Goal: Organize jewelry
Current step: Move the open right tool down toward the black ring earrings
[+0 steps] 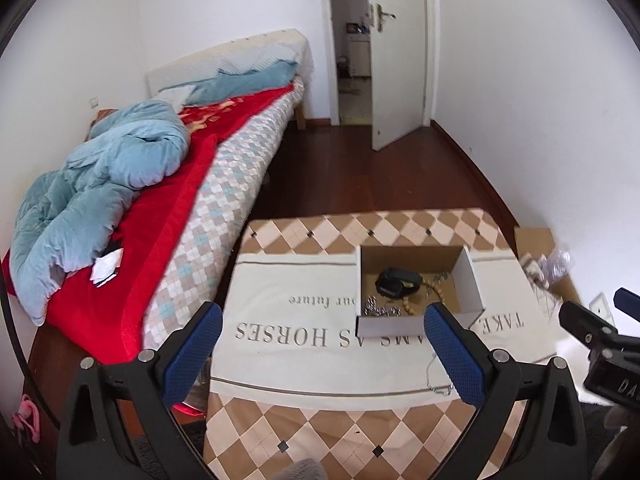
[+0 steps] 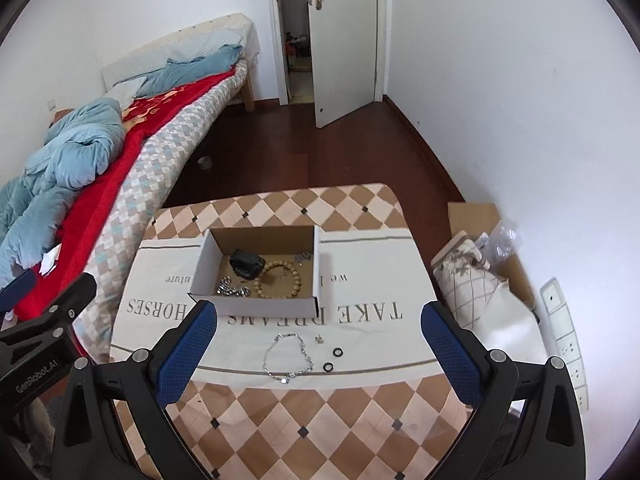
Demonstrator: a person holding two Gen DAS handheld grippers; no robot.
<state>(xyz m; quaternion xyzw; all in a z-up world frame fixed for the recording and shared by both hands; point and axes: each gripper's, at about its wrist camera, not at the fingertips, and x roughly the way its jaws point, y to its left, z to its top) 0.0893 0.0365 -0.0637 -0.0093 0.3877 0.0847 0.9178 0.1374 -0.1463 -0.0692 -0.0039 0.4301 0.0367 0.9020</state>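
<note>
An open cardboard box [image 2: 316,264] stands on the table; it also shows in the left wrist view [image 1: 470,280]. In it lie a black watch [image 2: 246,264], a wooden bead bracelet [image 2: 280,280] and a silver chain [image 2: 232,290]. In front of the box on the white cloth lie a silver necklace [image 2: 286,356], two black rings [image 2: 338,353] [image 2: 328,367] and a small silver earring [image 2: 319,338]. My right gripper [image 2: 320,340] is open above the necklace. My left gripper [image 1: 324,340] is open and empty, left of the box.
The table [image 2: 280,420] has a checked brown cloth and a white runner with lettering. A bed [image 2: 120,152] with a blue quilt stands to the left. Bags and cardboard [image 2: 480,272] lie right of the table by the wall. A door [image 2: 340,40] stands open behind.
</note>
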